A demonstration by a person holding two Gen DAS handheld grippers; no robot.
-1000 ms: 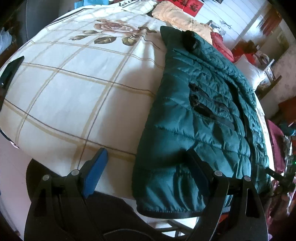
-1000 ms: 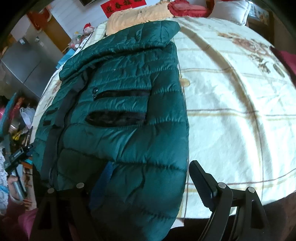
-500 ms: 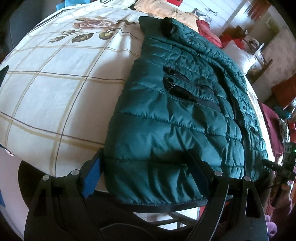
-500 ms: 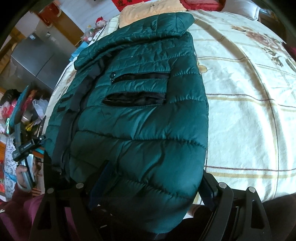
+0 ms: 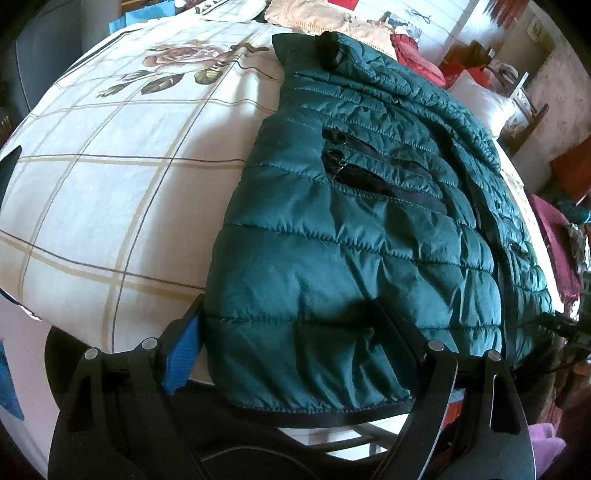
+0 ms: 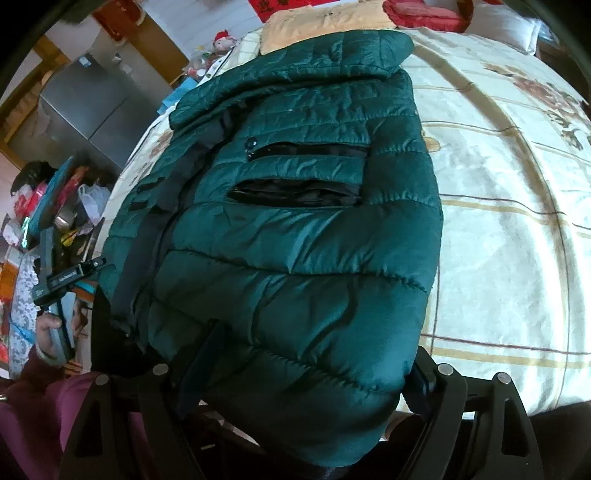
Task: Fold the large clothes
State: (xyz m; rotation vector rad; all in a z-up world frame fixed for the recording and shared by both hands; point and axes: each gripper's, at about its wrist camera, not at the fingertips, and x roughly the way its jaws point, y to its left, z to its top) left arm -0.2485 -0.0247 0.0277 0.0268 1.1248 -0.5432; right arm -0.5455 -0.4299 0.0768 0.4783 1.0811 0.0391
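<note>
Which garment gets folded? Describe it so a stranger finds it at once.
Start at the bed with the cream checked bedspread printed with a rose. The green quilted jacket lies across it, its hem hanging over the near edge. Unlike the peach and red bedding at the head, it is dark teal, puffy, with two black zipped pockets.

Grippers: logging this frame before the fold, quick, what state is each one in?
Left gripper: open, jaws straddling the hem of the green jacket, not clamped.
Right gripper: open, jaws either side of the jacket's hem, not clamped.
</note>
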